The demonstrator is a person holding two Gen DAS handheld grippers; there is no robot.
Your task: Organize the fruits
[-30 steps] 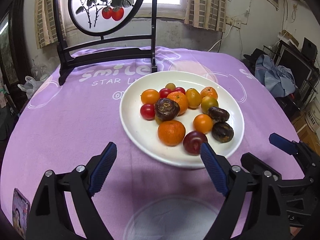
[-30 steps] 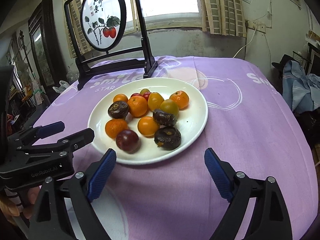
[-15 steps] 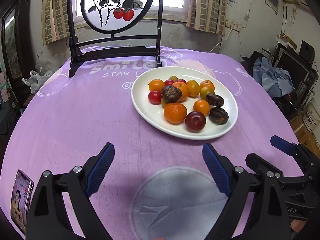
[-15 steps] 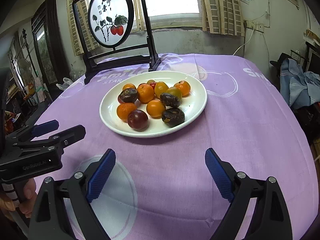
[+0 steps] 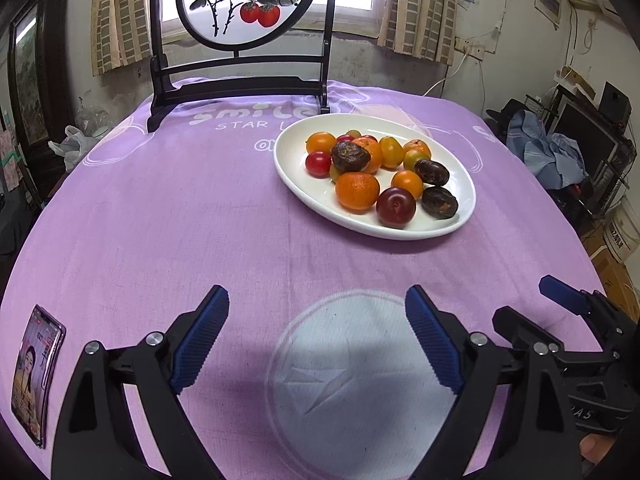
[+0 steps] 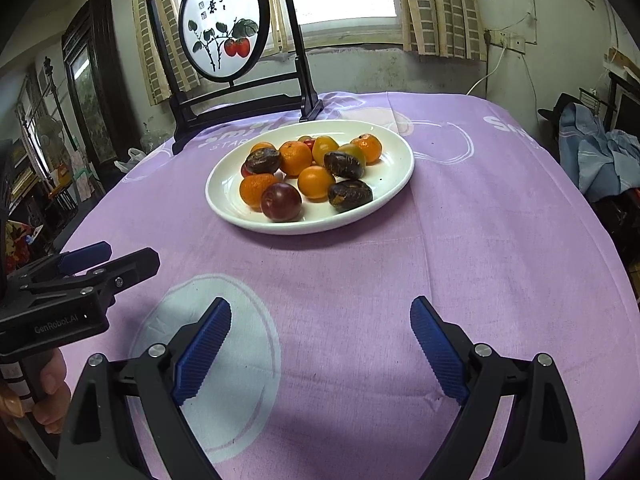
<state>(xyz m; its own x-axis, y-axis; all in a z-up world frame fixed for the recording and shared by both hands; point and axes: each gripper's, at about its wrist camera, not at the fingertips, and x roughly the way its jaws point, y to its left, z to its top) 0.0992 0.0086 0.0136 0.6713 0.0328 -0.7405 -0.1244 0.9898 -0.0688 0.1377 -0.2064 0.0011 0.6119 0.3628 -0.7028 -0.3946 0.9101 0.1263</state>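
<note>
— Grippers' state? Left gripper and right gripper: jaws spread, nothing held.

— Fruits?

— All fruits heaped on the plate, mid-table.

— Change?

— Both grippers have backed well away from the plate within one second. Judged: sorting finished or paused.

Readable texts

"Smile" and "STAR L" are printed on the purple tablecloth; "GenRobot.AI" is written on the left gripper.
</note>
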